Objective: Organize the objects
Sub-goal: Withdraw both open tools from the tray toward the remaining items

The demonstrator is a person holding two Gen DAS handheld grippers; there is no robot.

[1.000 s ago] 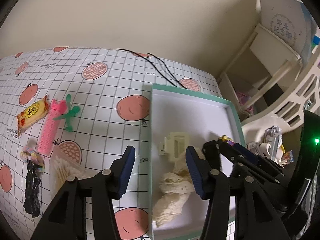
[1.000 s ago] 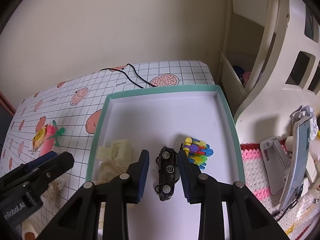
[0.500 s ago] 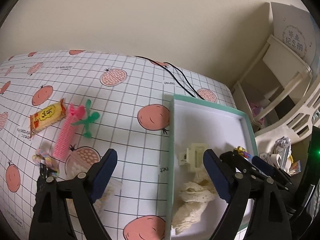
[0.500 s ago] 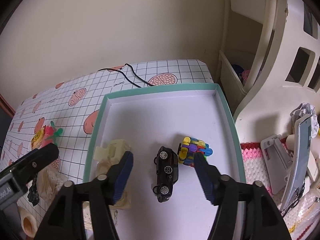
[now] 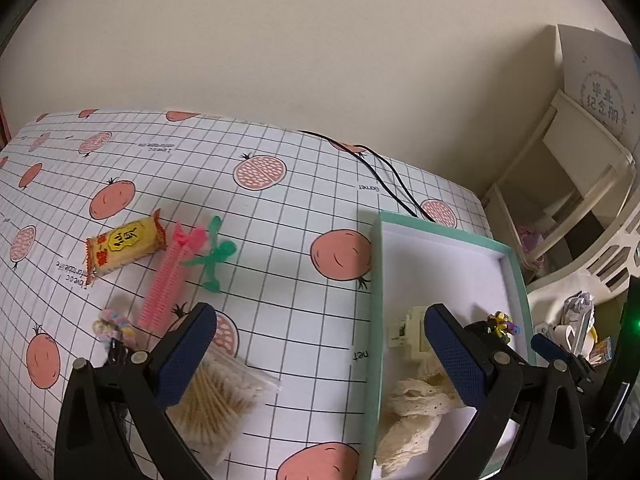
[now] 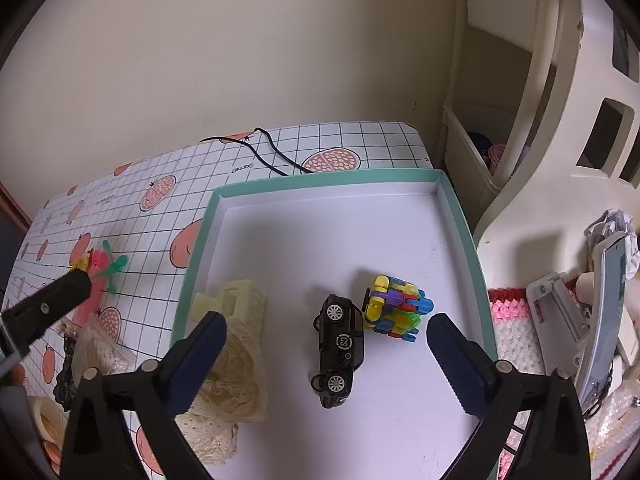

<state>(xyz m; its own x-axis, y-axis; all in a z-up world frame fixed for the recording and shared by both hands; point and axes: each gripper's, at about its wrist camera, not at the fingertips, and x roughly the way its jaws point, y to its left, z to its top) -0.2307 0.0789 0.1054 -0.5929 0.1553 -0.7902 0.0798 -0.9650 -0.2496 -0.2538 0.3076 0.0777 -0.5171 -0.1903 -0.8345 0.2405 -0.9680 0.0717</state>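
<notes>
Cream wall behind, a shelf unit to the right, and a grid-print tablecloth (image 5: 280,216) with peach-coloured fruit covers the table. On it sits a shallow green-rimmed tray (image 6: 464,216) with a white floor. Inside, a black toy car (image 6: 338,350) lies on its side, wheels showing, long axis running roughly near-to-far; a multicoloured block toy (image 6: 396,308) touches its far right end. Both lie between the right gripper (image 6: 326,356) fingers, which are spread wide and hold nothing. Cream lace cloth (image 6: 230,376) and a pale plastic clip (image 6: 240,300) fill the tray's left side. The left gripper (image 5: 320,356) is also spread wide and empty, straddling the tray's left rim. Left on the cloth: a bag of cotton swabs (image 5: 218,400), a pink comb (image 5: 168,280), a green figure (image 5: 212,256), a yellow snack packet (image 5: 124,248)
</notes>
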